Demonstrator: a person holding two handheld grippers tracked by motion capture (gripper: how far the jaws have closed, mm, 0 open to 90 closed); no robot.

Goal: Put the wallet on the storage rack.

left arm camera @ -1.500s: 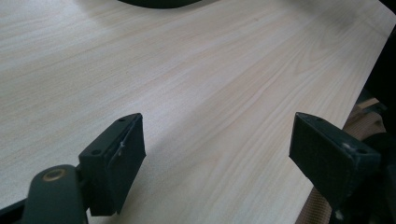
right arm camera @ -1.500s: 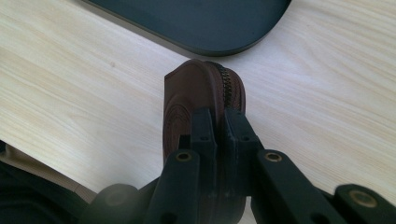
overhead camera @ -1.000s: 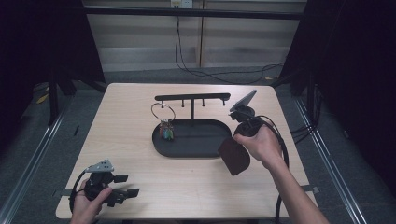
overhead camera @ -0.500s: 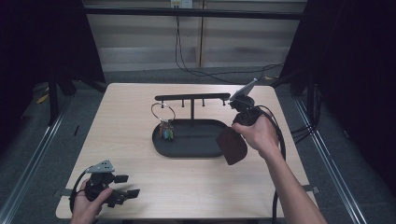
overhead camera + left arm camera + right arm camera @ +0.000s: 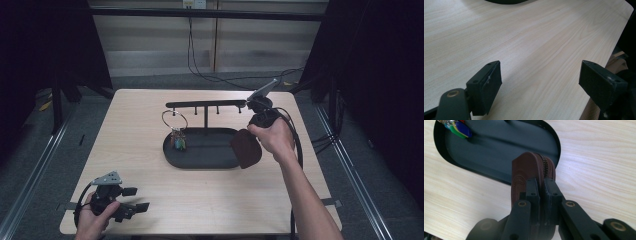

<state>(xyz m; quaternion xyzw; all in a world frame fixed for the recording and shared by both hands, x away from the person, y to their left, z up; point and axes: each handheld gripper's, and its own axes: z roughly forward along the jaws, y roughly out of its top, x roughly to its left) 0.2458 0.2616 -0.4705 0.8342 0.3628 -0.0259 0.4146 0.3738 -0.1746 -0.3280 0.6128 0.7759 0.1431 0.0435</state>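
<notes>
My right gripper point(image 5: 251, 134) point(image 5: 541, 183) is shut on a brown zippered pouch point(image 5: 245, 149) point(image 5: 524, 170), which it holds on edge, hanging down. The pouch hangs over the right end of a black oval tray point(image 5: 200, 164) point(image 5: 499, 152). A bunch of coloured keys point(image 5: 178, 141) point(image 5: 461, 130) on a large metal ring point(image 5: 174, 120) lies at the tray's left end. Near the table's front left corner my left gripper point(image 5: 137, 198) point(image 5: 541, 75) rests low over bare wood, its jaws wide open with nothing between them.
A black bar with short hooks point(image 5: 205, 104) stands on a post rising from the back of the tray. The light wooden table point(image 5: 130, 150) ends close to the right of my left gripper. Cables trail off the table's far side.
My right hand has carried the pouch away from the front edge and slightly left, from beside the tray's right end to over it. The left gripper has stayed where it was.
</notes>
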